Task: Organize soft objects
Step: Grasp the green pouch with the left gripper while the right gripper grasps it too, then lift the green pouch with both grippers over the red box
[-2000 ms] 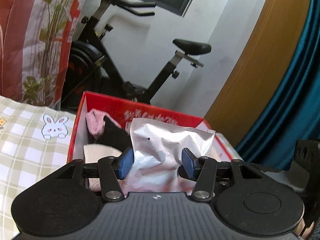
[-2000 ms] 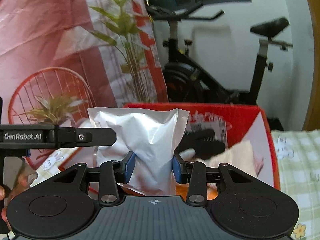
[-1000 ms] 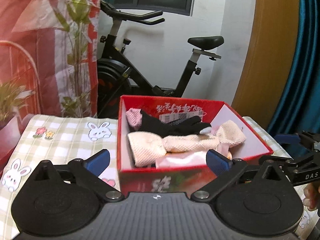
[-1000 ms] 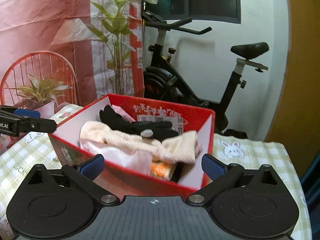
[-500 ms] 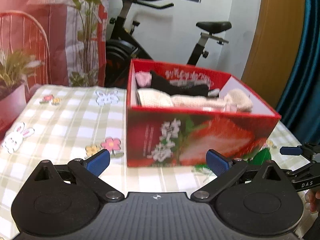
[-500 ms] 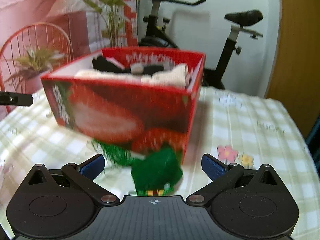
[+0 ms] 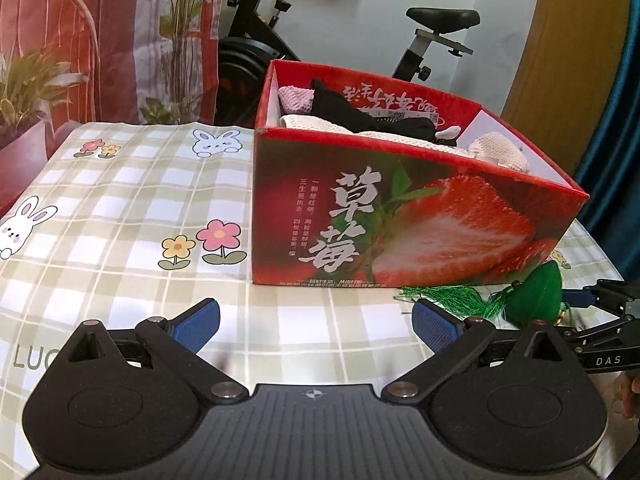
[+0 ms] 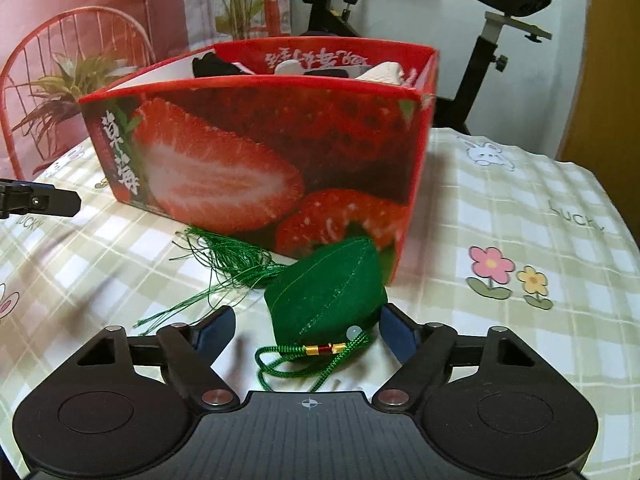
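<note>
A green stuffed sachet point(image 8: 328, 292) with a green tassel point(image 8: 224, 258) and cord lies on the checked tablecloth in front of the red strawberry box point(image 8: 248, 160). My right gripper point(image 8: 306, 330) is open, its fingers either side of the sachet, low over the cloth. My left gripper point(image 7: 316, 318) is open and empty, low in front of the box point(image 7: 400, 216); the sachet point(image 7: 534, 296) lies to its right. The box holds cream, black and pink soft items point(image 7: 360, 124).
The tablecloth point(image 7: 120, 208) has rabbit and flower prints. An exercise bike point(image 7: 280, 32) stands behind the table. A red wire chair point(image 8: 72, 60) and potted plants are at the left. The table edge is near on the right.
Both grippers let go of the silver pouch, opened wide and dropped from above the box to table level. The right gripper has closed in around the green sachet.
</note>
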`<action>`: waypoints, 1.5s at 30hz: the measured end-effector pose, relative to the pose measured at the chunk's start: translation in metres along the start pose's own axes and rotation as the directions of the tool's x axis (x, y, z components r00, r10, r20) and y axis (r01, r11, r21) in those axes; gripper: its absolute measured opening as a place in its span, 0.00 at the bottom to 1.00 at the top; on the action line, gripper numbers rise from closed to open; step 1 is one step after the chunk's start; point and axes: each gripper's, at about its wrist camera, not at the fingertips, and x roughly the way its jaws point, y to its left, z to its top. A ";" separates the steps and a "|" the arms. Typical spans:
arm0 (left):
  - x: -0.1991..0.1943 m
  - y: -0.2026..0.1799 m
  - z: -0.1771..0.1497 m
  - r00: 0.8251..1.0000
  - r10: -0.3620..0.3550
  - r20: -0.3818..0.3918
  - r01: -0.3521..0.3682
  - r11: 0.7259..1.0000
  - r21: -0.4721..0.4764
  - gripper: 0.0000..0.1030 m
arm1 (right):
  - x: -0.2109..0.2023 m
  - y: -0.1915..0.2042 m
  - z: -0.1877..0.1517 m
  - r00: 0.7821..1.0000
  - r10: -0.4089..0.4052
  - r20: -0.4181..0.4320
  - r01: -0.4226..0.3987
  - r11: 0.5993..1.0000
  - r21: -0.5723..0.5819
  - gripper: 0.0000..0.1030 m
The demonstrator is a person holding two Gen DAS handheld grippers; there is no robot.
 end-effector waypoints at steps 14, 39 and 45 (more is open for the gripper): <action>0.002 -0.003 -0.008 0.998 -0.049 -0.031 0.048 0.998 -0.044 0.99 | 0.019 0.077 0.008 0.977 0.211 -0.032 -0.213 0.974 -0.079 0.65; 0.051 -0.051 -0.015 0.909 -0.406 -0.096 0.394 0.911 -0.122 0.53 | 0.013 0.076 0.012 0.983 0.184 0.012 -0.183 0.980 -0.084 0.54; 0.027 -0.058 0.000 0.916 -0.399 -0.040 0.396 0.915 -0.076 0.53 | -0.008 0.078 0.022 0.977 0.195 0.083 -0.187 0.978 -0.093 0.54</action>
